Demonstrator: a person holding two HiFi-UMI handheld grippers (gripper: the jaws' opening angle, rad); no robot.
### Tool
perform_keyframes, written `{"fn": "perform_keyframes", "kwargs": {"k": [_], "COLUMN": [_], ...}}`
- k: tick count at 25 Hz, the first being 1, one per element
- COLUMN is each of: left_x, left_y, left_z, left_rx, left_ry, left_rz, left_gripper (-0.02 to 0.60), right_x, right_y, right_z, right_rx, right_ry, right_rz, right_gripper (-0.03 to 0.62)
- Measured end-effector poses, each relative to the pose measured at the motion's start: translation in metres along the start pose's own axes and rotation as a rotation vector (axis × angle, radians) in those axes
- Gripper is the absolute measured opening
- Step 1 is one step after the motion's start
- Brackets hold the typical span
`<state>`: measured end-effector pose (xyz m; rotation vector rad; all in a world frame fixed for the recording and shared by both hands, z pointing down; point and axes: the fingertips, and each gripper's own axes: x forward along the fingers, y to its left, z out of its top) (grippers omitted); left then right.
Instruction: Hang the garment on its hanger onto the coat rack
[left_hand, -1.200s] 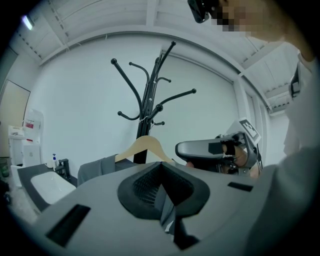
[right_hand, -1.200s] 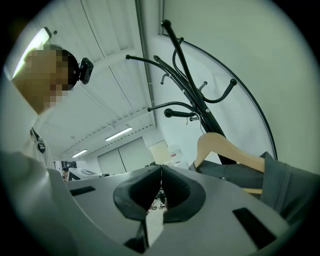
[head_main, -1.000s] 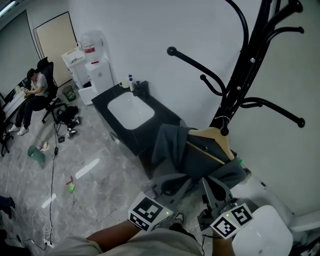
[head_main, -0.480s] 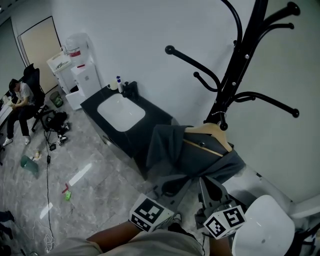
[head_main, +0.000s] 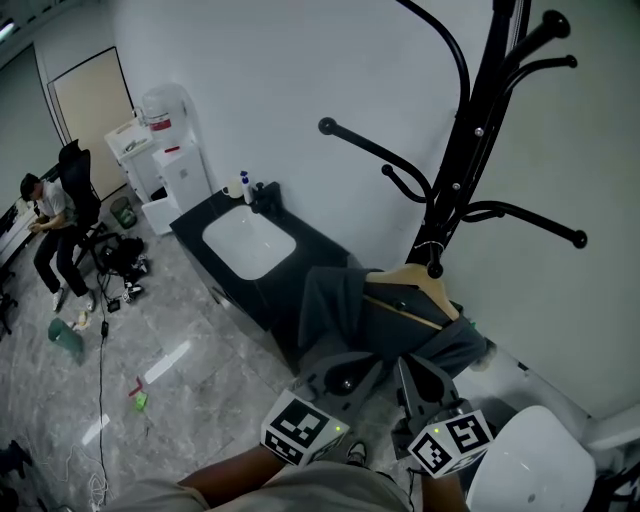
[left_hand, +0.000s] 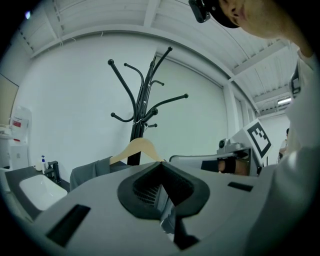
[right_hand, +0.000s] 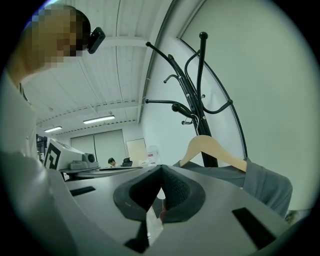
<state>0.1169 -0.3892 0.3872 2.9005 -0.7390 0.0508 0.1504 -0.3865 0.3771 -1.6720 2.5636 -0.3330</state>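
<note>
A dark grey garment (head_main: 340, 300) hangs over a wooden hanger (head_main: 425, 285) right beside the pole of the black coat rack (head_main: 470, 150). The hanger's hook sits against the pole; whether it rests on a peg I cannot tell. My left gripper (head_main: 345, 372) and right gripper (head_main: 420, 372) sit side by side under the garment's lower edge, each shut on its fabric. In the left gripper view the shut jaws (left_hand: 161, 175) point at the hanger (left_hand: 137, 149) and rack (left_hand: 142, 107). The right gripper view shows the jaws (right_hand: 160, 192) meeting below the hanger (right_hand: 210, 149) and garment (right_hand: 267, 182).
A black counter with a white sink (head_main: 248, 240) stands left of the rack against the wall. A white round seat (head_main: 530, 465) is at the lower right. Further left are a water dispenser (head_main: 170, 140), a seated person (head_main: 50, 230) and litter on the floor.
Only the head view has shifted a little; both grippers, the garment and the hanger keep their place beside the rack.
</note>
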Motion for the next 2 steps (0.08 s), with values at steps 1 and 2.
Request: {"fn": "perform_keyframes", "kwargs": {"k": [1, 2], "left_x": [0.0014, 0.0027], "left_y": [-0.0012, -0.0025], "left_z": [0.001, 0.0019], "left_rx": [-0.001, -0.003], "left_ry": [0.0, 0.0], "left_rz": [0.003, 0.006], "left_gripper": [0.005, 0.005], "right_x": [-0.0012, -0.0024], "right_y": [-0.0011, -0.0022], "right_z": [0.0014, 0.0029], "right_rx": [-0.003, -0.006], "right_ry": [0.0, 0.0], "right_rz": [0.003, 0.005], "right_gripper": [0.015, 0.015]}}
